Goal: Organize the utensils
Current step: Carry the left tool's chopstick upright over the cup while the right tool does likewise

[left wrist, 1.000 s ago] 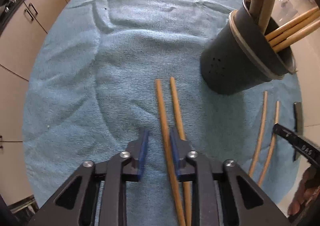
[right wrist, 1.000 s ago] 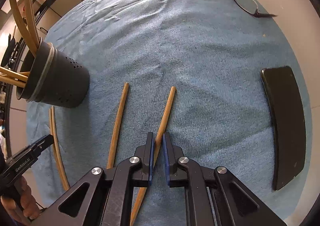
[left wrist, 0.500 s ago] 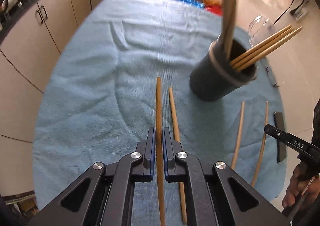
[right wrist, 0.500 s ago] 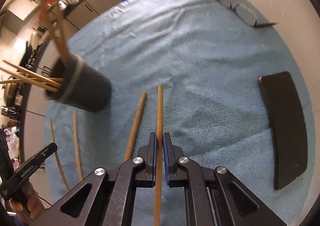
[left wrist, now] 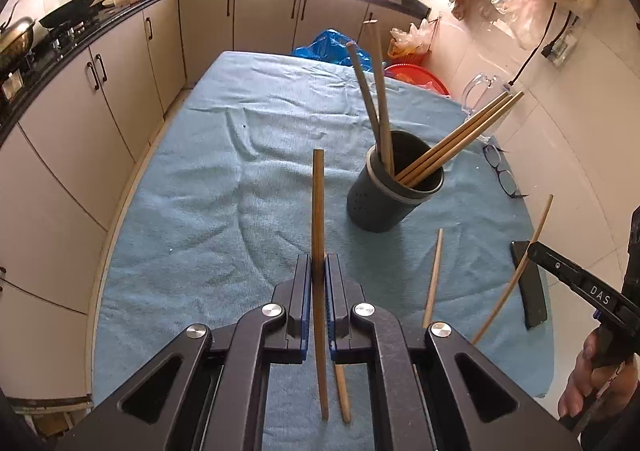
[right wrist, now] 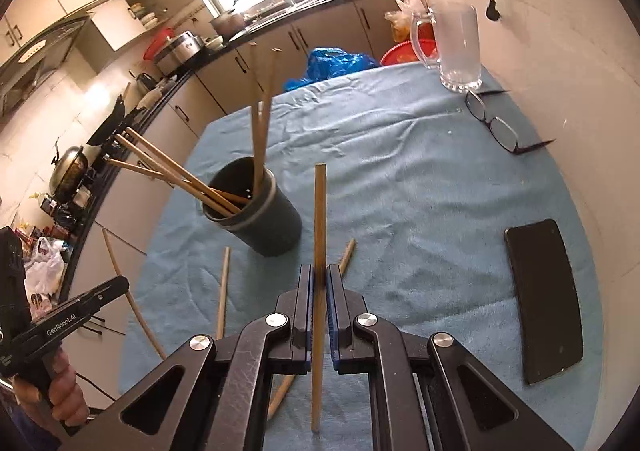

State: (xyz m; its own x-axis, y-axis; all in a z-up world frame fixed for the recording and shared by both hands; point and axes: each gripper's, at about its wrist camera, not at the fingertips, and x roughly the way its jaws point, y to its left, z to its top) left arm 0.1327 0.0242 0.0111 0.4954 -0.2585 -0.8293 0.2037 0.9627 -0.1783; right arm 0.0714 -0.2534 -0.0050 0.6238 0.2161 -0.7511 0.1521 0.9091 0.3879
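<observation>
Chopsticks: thin wooden sticks; five stand already in the holder [left wrist: 394, 191], leaning out over its rim, two are lifted, and two lie on the blue towel [left wrist: 200, 191] in front of the holder.
Left hand-held gripper [left wrist: 318, 275]: clenched on one chopstick [left wrist: 318, 211], raised off the towel, to the left of the holder; the stick points forward and passes between the pads.
Right hand-held gripper [right wrist: 319, 283]: clenched on another chopstick [right wrist: 320, 219], raised also, to the right of the holder.
Loose chopsticks: one [left wrist: 434, 275] lies in front of the holder on its right side; one [right wrist: 222, 291] lies in front of it on its left side.
Holder: dark cup with small holes, standing upright on the towel that covers the tabletop.
Handling: I judge the sticks light, stiff and smooth, so they can turn or slide in the pads; holding near the middle keeps them balanced.
Next move: each tip must come above the holder mouth, and the leaning sticks inside may block the way.
Other things: eyeglasses [right wrist: 496, 127] and glass jug [right wrist: 456, 47] behind the holder, dark phone [right wrist: 544, 299] to its right.
</observation>
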